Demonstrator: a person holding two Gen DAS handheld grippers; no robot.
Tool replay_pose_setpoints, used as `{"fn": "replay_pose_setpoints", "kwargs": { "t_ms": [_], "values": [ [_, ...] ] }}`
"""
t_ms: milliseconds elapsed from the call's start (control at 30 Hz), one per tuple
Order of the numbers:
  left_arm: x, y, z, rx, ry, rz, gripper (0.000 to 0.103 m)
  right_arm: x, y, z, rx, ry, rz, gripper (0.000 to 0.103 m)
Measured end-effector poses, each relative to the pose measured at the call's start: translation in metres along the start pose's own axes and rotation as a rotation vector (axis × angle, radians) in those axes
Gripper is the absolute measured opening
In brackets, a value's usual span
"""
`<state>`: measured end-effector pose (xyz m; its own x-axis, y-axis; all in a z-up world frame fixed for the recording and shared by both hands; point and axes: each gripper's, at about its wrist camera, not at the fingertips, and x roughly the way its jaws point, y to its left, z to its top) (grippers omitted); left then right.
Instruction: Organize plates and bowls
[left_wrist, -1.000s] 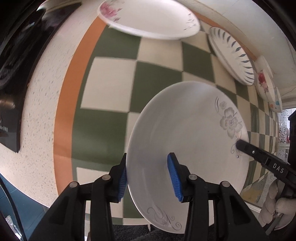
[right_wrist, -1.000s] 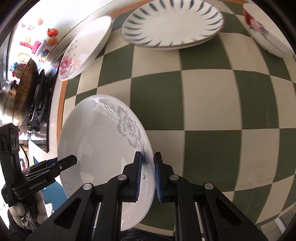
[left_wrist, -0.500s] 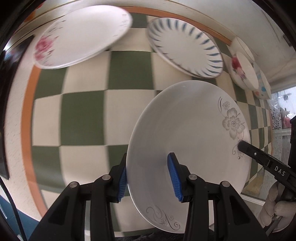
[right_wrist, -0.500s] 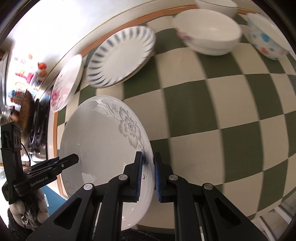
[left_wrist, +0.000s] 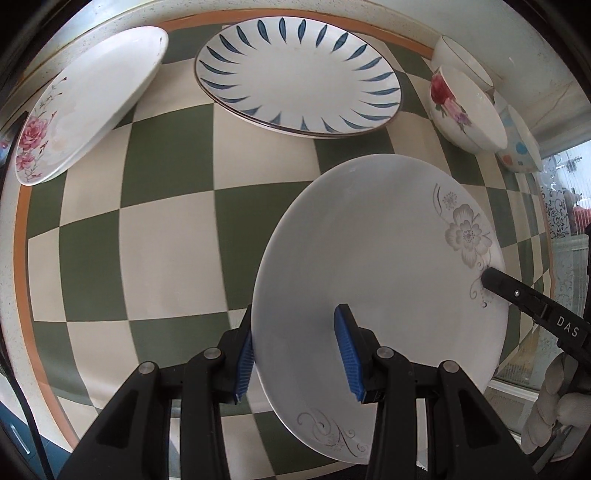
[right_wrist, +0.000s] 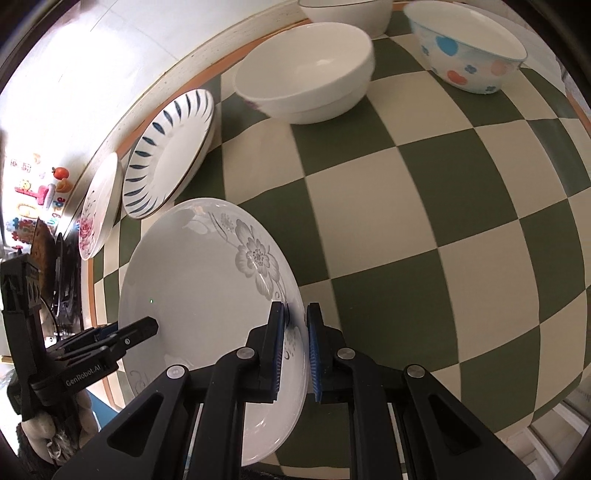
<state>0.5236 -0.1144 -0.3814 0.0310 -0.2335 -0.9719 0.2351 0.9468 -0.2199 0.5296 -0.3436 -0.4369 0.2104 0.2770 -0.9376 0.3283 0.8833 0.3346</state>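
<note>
A white plate with a grey flower (left_wrist: 388, 258) hangs tilted above the checked tablecloth, gripped at opposite sides of its rim. My left gripper (left_wrist: 295, 354) is shut on the near rim, one blue pad under it and one inside the dish. The right gripper (right_wrist: 295, 350) is shut on the rim of the same plate (right_wrist: 203, 277) beside the flower. Its black finger (left_wrist: 517, 291) shows in the left wrist view. A blue-leaf plate (left_wrist: 299, 74) and a pink-rose plate (left_wrist: 85, 110) lie at the back of the table.
A rose-print white bowl (left_wrist: 465, 107), a spotted bowl (right_wrist: 469, 55) and a further white bowl (right_wrist: 347, 14) stand at the back right. The green and cream tablecloth (right_wrist: 443, 221) has an orange border. A gloved hand (left_wrist: 554, 406) holds the right gripper. A window lies beyond the right edge.
Both grippers have carried the grey-flower plate sideways to the right along the table. The dark stove has slid out at the left, and the bowls have come into view.
</note>
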Motion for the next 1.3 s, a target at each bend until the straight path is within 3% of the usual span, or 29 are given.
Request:
{"fn": "replay_pose_setpoints", "kwargs": {
  "t_ms": [467,600,733,833,967,1033,1100,1300],
  "values": [
    [0.009,-0.008,-0.003,-0.018,0.033,0.009,0.037,0.009,-0.011,-0.001,0.004,0.039,0.003,0.015],
    [-0.031,0.007,-0.004,-0.054,-0.041,0.018,0.038,0.004,-0.018,0.003,0.044,0.083,0.008,0.016],
    [-0.090,0.047,0.002,-0.166,-0.174,0.045,0.039,-0.028,-0.021,0.009,0.108,0.066,0.036,0.016],
    [-0.114,0.091,0.012,-0.254,-0.231,0.061,0.044,-0.056,0.018,0.019,0.037,0.013,0.083,0.019],
    [-0.108,0.162,0.038,-0.404,-0.222,0.046,0.044,-0.051,0.102,0.043,-0.097,0.030,0.205,0.027],
    [-0.104,0.196,0.047,-0.472,-0.222,0.036,0.044,-0.030,0.150,0.061,-0.161,0.042,0.236,0.030],
    [-0.097,0.231,0.057,-0.538,-0.218,0.033,0.044,0.003,0.203,0.087,-0.233,0.048,0.212,0.030],
    [-0.071,0.290,0.089,-0.607,-0.192,0.035,0.044,0.092,0.296,0.161,-0.299,0.117,0.154,0.030]
  ]
}}
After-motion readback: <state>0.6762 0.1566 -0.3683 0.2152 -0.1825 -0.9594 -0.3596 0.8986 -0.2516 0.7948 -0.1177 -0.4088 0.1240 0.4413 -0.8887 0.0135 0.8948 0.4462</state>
